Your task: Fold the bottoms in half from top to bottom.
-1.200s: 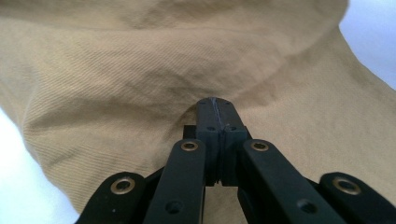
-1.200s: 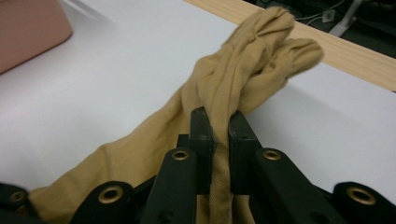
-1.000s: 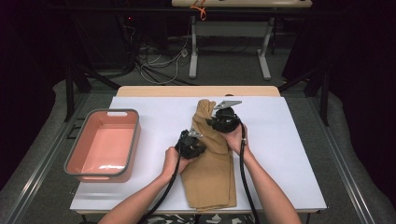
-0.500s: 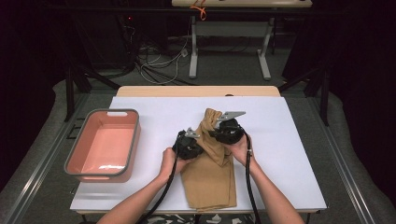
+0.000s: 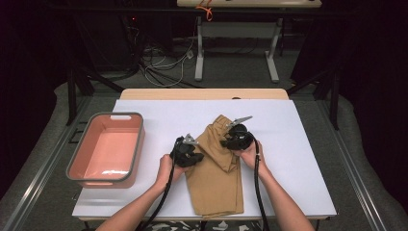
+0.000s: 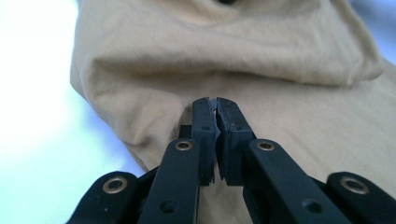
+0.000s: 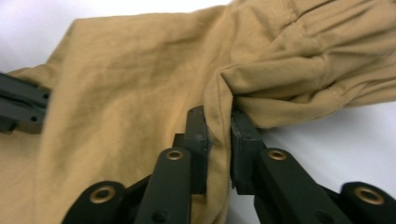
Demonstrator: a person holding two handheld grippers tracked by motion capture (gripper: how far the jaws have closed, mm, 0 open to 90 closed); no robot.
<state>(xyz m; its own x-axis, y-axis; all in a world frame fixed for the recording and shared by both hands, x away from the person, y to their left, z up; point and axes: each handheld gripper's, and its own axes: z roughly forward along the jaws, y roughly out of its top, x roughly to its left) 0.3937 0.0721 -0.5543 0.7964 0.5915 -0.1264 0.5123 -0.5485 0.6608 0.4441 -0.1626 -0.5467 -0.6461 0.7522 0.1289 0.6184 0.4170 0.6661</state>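
Observation:
A tan garment (image 5: 216, 183) lies lengthwise on the white table (image 5: 298, 144), its far end bunched and lifted. My left gripper (image 5: 196, 156) is at the garment's left edge, and in the left gripper view its jaws (image 6: 215, 106) are shut with a pucker of the tan cloth (image 6: 233, 56) at their tips. My right gripper (image 5: 226, 143) holds the right side of the raised part. In the right gripper view a fold of the cloth (image 7: 130, 84) runs between its jaws (image 7: 219, 126), which are shut on it. The left gripper (image 7: 18, 107) shows at that view's left edge.
A pink tub (image 5: 108, 154) with a grey rim stands on the table's left side. Bare white table lies to the right of the garment and beyond it. Table legs and cables (image 5: 168, 62) are on the floor behind.
Both grippers have come toward the person with the garment's far end, which has folded back over the rest. The left gripper has also shifted a little left.

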